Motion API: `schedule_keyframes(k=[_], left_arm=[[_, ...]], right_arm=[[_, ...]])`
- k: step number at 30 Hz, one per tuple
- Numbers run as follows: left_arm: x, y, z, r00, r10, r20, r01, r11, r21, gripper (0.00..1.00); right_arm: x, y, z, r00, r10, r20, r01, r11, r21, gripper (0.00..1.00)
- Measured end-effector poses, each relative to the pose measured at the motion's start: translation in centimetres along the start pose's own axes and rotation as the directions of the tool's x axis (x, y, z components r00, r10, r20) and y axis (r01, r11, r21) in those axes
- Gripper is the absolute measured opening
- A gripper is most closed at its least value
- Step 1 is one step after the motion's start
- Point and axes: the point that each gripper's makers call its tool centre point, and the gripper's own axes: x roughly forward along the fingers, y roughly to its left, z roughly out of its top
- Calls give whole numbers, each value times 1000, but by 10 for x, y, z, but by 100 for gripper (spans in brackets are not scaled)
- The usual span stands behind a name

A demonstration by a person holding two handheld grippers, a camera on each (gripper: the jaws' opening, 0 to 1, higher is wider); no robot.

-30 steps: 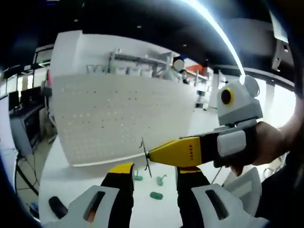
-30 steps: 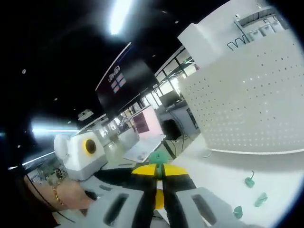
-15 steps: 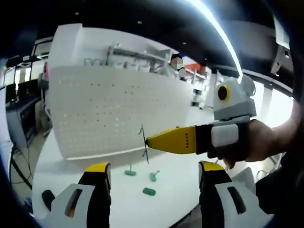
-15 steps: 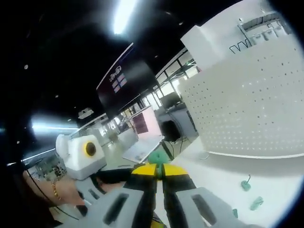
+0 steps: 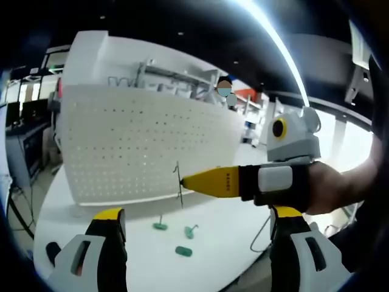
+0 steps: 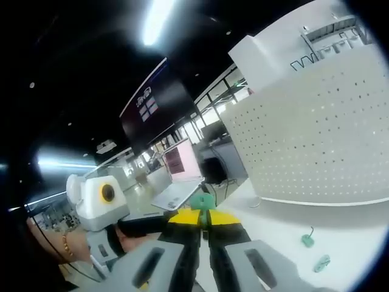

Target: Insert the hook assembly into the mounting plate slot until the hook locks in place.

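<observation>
The white perforated mounting plate (image 5: 140, 146) stands upright on the white table (image 5: 231, 237). My left gripper (image 5: 197, 218) is open, its jaws spread wide in front of the plate with nothing between them. From the right of the left gripper view comes my right gripper (image 5: 183, 180), shut on a hook assembly whose thin wire hook (image 5: 178, 185) hangs just short of the plate. In the right gripper view my right gripper (image 6: 203, 218) pinches the hook's green base (image 6: 202, 201), and the plate (image 6: 322, 146) rises at the right.
Three loose green hooks (image 5: 183, 250) lie on the table below the plate, two of them (image 6: 307, 240) in the right gripper view. A black object (image 5: 51, 250) sits at the table's left edge. An open laptop (image 6: 176, 182) and desks stand beyond. A hand with a bracelet (image 6: 64, 243) is at the left.
My left gripper's jaws have spread from a narrow gap to wide open. The right gripper still holds the hook, a little nearer the plate.
</observation>
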Motion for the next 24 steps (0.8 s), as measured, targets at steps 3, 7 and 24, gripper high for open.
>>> schedule_keyframes(k=[3, 7, 24], left_arm=[[0, -1, 1, 1000, -2, 2, 2, 1000, -2, 100], [1, -3, 4, 1000, -5, 10, 5, 1000, -4, 100], [-2, 5, 2, 999, 36, 7, -36, 999, -20, 100]], right_arm=[[-1, -1, 8, 1000, -13, 25, 13, 1000, -12, 0], [1, -4, 10, 999, -22, 27, 22, 1000, -19, 0], [16, -23, 21, 989, -129, 70, 135, 986, -93, 0]])
